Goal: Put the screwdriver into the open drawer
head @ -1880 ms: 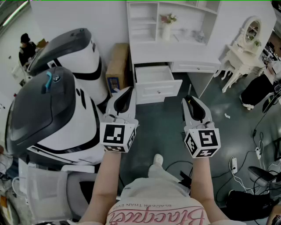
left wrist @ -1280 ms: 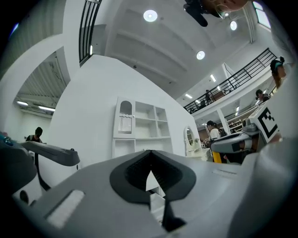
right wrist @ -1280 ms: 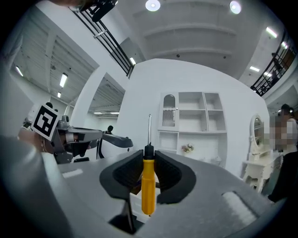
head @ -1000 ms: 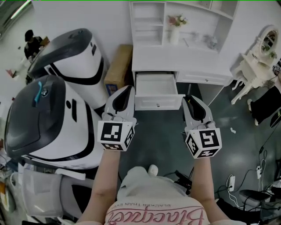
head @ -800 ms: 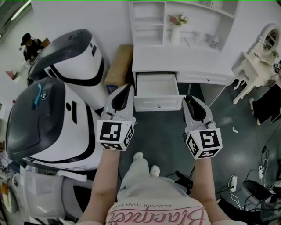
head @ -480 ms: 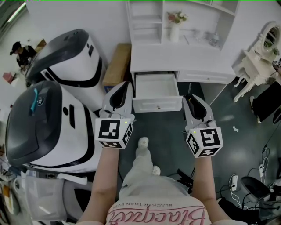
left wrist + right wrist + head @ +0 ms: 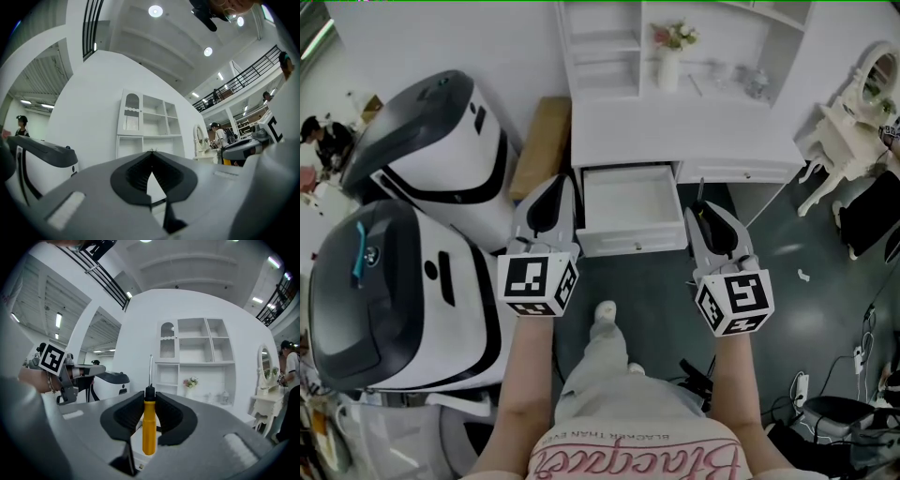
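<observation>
In the right gripper view a screwdriver (image 7: 149, 427) with a yellow handle stands upright between the dark pads, its metal shaft pointing up past the tips. My right gripper (image 7: 150, 397) is shut on it. In the head view the right gripper (image 7: 702, 210) is just right of the open white drawer (image 7: 633, 247), whose inside looks empty. The left gripper (image 7: 563, 182) is by the drawer's left front corner. Its tips meet with nothing between them in the left gripper view (image 7: 151, 151).
The drawer belongs to a white desk (image 7: 675, 127) with shelves and a vase of flowers (image 7: 667, 54). Two large white and dark grey machines (image 7: 403, 281) crowd the left, with a cardboard box (image 7: 539, 145) beside the desk. A white dressing table (image 7: 853, 103) stands right; cables (image 7: 862, 361) lie on the floor.
Both grippers have come forward to the desk, so the open drawer now lies between their tips. The person's foot has stepped ahead. The hold on the screwdriver is unchanged.
</observation>
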`<state>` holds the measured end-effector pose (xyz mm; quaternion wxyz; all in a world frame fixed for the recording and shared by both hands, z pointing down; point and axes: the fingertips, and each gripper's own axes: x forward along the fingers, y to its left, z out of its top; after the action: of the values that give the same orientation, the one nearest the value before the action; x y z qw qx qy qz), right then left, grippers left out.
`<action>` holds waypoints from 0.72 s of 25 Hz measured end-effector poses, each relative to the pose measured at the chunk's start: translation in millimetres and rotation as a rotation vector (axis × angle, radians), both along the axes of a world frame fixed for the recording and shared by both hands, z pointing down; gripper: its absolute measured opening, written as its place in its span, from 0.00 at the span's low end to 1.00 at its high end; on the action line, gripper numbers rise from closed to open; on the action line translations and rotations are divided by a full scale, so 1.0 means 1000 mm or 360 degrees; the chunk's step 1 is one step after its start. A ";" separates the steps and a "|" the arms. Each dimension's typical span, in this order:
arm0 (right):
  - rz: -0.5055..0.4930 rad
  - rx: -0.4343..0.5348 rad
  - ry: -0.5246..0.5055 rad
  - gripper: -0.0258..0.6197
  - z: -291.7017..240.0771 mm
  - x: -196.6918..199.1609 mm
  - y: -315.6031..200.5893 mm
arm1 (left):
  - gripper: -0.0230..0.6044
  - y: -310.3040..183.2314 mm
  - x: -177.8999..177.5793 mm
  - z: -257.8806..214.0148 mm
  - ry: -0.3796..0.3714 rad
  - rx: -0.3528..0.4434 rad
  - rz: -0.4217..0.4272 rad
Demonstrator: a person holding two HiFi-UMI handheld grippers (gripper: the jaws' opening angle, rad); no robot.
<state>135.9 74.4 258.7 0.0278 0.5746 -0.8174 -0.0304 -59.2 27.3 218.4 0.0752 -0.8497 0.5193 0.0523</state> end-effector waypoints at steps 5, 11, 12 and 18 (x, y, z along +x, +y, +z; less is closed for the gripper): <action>0.0011 -0.0025 0.0007 0.16 0.003 -0.005 -0.039 | 0.06 -0.042 -0.008 0.004 0.0022 -0.0023 0.0002; 0.0039 -0.0060 0.0000 0.16 0.011 -0.009 -0.090 | 0.06 -0.093 -0.011 0.016 0.0020 -0.0065 0.0030; 0.0042 -0.0065 0.0000 0.16 0.012 -0.010 -0.098 | 0.06 -0.101 -0.013 0.017 0.0025 -0.0068 0.0030; 0.0065 -0.0133 0.0015 0.16 0.022 -0.017 -0.144 | 0.06 -0.152 -0.022 0.025 0.0042 -0.0113 0.0044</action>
<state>118.9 -69.7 280.5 0.0563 0.5894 -0.8059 0.0016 -80.9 -124.3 243.0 0.0375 -0.8582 0.5098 0.0461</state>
